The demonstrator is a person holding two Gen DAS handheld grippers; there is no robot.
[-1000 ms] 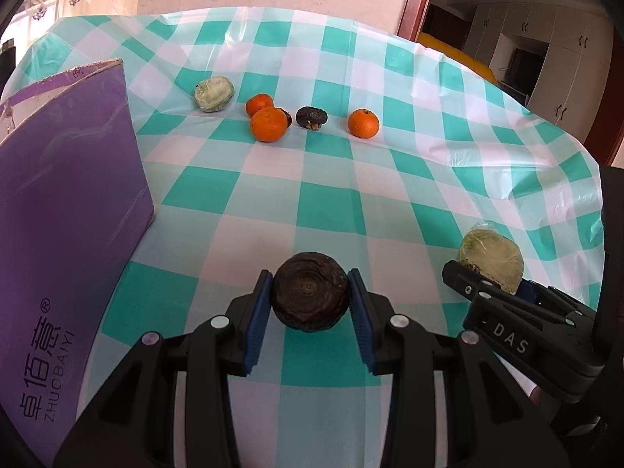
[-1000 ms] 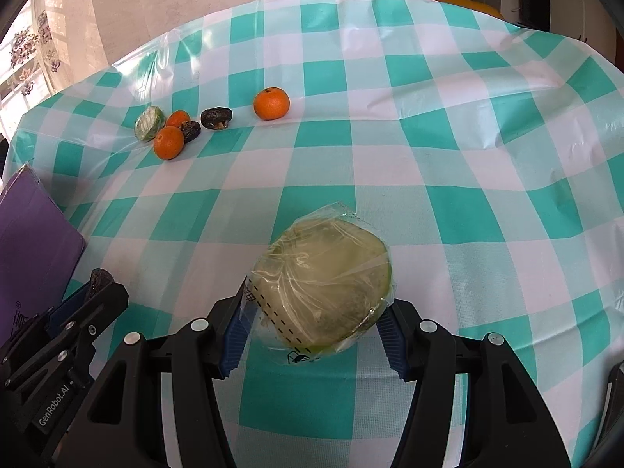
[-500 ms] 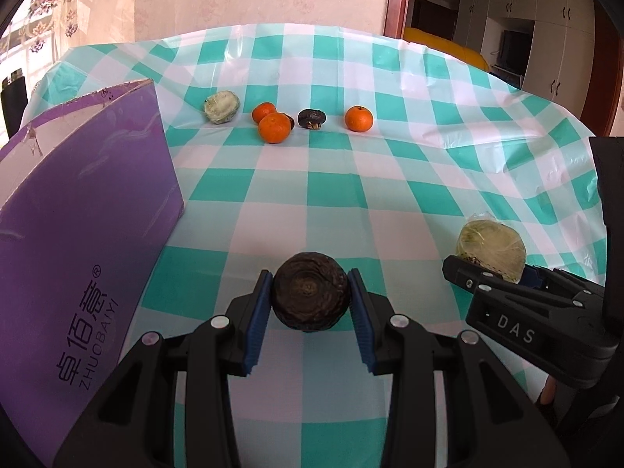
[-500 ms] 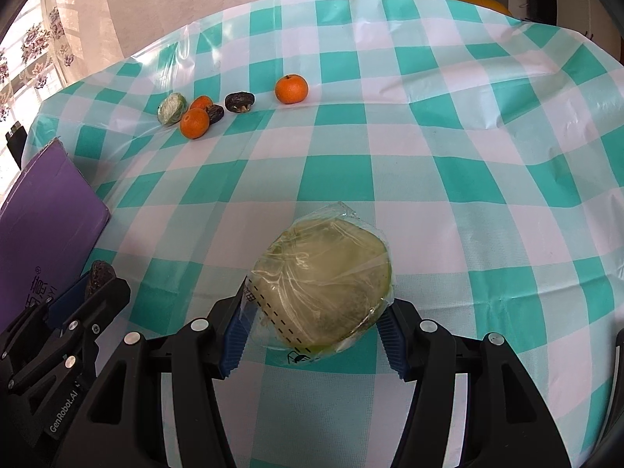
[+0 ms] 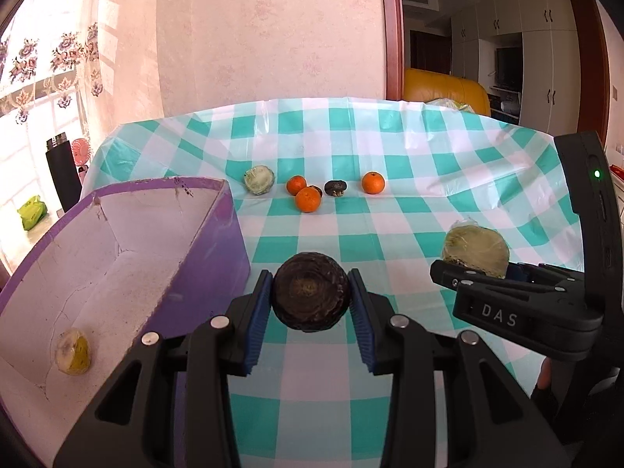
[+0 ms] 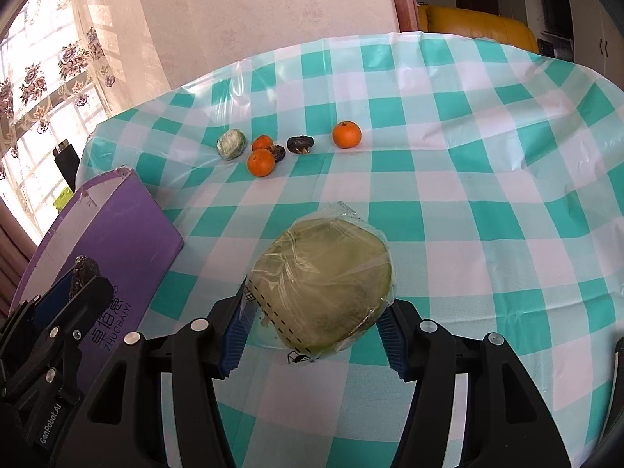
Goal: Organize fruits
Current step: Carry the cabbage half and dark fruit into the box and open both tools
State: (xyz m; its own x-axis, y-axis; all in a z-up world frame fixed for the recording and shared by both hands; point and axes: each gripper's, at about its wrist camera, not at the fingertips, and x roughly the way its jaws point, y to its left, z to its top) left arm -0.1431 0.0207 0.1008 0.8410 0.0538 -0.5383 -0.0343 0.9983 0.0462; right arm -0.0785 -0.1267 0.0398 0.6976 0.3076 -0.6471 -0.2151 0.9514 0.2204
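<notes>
Both hand-held grippers rose, gripping wrinkled dark fruit (image 5: 311,297), plastic-wrapped green fruit (image 6: 323,284).

A lived-in home dining room, table (image 5: 429,163) under a teal-and-white checked plastic cloth, floral lace curtain (image 5: 58,62) at a sunny window, pink wallpaper, yellow sofa (image 5: 444,87) through the doorway, white cupboards (image 5: 546,46) beyond.

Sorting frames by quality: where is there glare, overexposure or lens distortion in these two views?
Left wrist view: window blown out; fisheye bows the purple box rim; fruit sharp. Right wrist view: window overexposed; sheen on the tablecloth and on the wrapped fruit; table edge curves.
</notes>
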